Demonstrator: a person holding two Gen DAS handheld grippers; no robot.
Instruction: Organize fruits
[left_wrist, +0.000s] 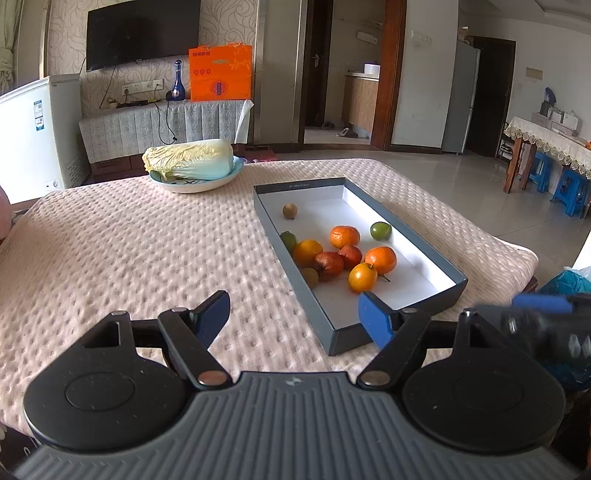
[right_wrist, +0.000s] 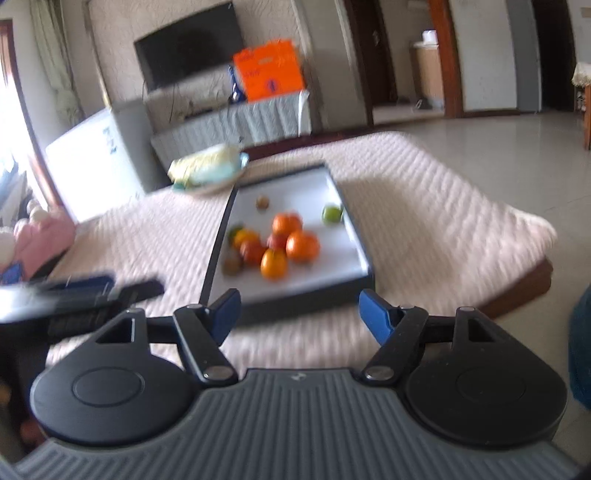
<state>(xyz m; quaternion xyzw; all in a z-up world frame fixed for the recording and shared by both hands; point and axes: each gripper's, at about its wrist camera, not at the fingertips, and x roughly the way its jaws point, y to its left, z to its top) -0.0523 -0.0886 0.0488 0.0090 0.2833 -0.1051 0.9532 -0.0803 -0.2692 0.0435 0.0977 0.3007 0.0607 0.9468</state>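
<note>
The left gripper (left_wrist: 295, 317) stands with its fingers wide apart and nothing between them; the right gripper (right_wrist: 297, 314) is likewise spread and empty. Just ahead of both pairs of fingertips lies the shallow grey box (left_wrist: 448, 275) on the quilted cloth (left_wrist: 147, 240), with the fruits (left_wrist: 340, 258) clustered inside. Farther off, left of the box, a cabbage (left_wrist: 190, 160) rests on a plate (left_wrist: 195, 184).

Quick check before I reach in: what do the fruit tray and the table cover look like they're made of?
The tray looks like a cardboard box lid: thin, straight walls, matte grey outside, white inside, likely light. The table cover looks like soft pink fabric with a raised dimpled texture, draping over the edges.
</note>
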